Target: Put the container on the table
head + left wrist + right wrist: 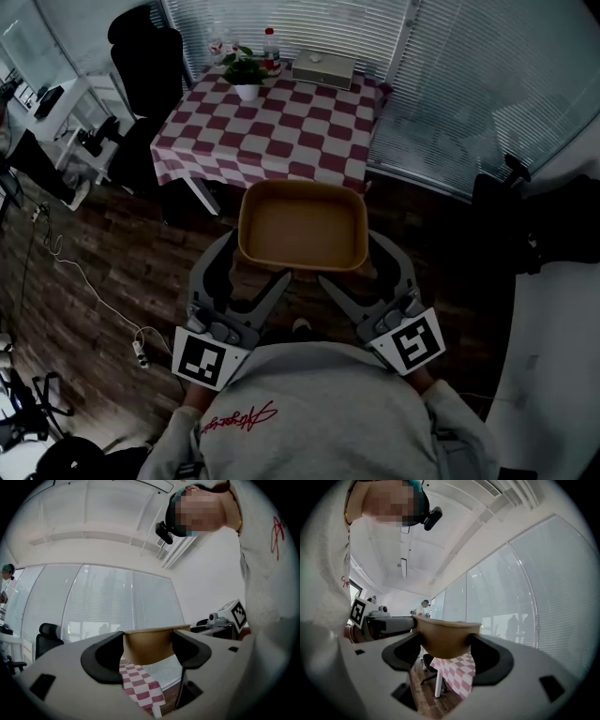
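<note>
Head view: we hold the tan container in the air, just short of the near edge of the checkered table, above wooden floor. Left hand-held gripper and right hand-held gripper each have jaws clamped on the container's near side.

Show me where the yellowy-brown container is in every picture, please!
Head view: the container is in the middle of the picture, just below the checked tablecloth.
Left gripper view: the container sits low in the middle, pinched between the two jaws.
Right gripper view: the container sits low in the middle, also between two jaws.
Shared landmark: the checked tablecloth, which shows past the container in both gripper views too.
</note>
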`<action>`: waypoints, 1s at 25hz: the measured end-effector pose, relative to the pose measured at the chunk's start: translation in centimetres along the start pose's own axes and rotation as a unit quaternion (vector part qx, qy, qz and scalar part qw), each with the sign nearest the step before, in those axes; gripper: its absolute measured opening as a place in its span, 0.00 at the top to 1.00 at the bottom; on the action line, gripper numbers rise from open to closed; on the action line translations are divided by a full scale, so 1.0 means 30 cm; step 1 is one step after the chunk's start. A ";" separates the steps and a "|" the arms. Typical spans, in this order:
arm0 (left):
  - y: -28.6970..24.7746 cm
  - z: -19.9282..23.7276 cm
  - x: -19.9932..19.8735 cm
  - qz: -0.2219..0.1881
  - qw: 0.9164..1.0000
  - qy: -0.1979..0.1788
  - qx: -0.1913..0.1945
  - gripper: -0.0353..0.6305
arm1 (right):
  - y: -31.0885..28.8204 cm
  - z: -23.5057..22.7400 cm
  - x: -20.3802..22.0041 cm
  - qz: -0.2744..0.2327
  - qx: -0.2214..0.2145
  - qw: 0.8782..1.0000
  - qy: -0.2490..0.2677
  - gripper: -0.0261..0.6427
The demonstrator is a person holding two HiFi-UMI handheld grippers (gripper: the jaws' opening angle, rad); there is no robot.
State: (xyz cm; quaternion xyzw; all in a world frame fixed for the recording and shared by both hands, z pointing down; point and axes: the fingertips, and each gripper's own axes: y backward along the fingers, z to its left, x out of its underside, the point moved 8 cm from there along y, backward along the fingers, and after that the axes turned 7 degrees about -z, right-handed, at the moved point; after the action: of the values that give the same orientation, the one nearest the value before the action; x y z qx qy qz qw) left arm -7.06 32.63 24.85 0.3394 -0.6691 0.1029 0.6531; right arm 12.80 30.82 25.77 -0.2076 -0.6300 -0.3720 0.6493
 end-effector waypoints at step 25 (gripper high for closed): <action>-0.065 0.014 0.028 0.010 1.000 -0.008 -0.005 0.47 | -0.028 -0.076 0.031 -0.001 -0.010 1.000 -0.009 0.46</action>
State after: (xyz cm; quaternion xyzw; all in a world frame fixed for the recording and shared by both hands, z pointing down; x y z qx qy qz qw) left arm -6.20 30.66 24.99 0.3301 -0.6779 0.1032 0.6487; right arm 13.63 28.41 26.24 -0.2167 -0.6323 -0.3774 0.6410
